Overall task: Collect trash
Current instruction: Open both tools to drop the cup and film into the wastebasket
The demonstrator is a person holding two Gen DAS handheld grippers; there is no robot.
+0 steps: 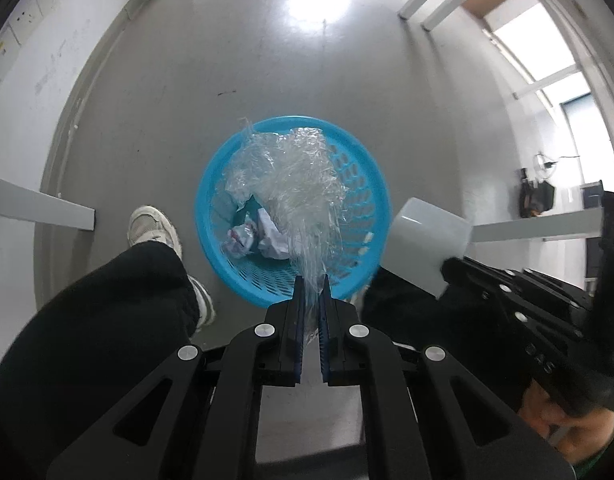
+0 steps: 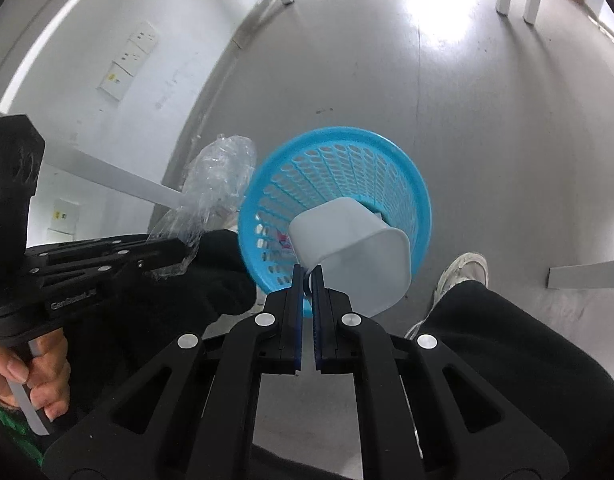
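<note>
A blue mesh waste basket point(image 1: 359, 200) stands on the grey floor; it also shows in the right wrist view point(image 2: 411, 184). Crumpled paper and a wrapper point(image 1: 259, 236) lie in its bottom. My left gripper point(image 1: 311, 280) is shut on a crumpled clear plastic sheet point(image 1: 291, 176), held over the basket; the sheet also shows in the right wrist view point(image 2: 215, 180). My right gripper point(image 2: 307, 270) is shut on the rim of a white plastic cup point(image 2: 359, 248), held above the basket's near edge. The cup also shows in the left wrist view point(image 1: 427, 236).
The person's black trouser legs and white shoes point(image 1: 155, 224) point(image 2: 463, 272) stand on both sides of the basket. White table legs point(image 1: 47, 204) point(image 2: 587, 276) cross left and right. A white wall with sockets point(image 2: 127, 64) is on the left.
</note>
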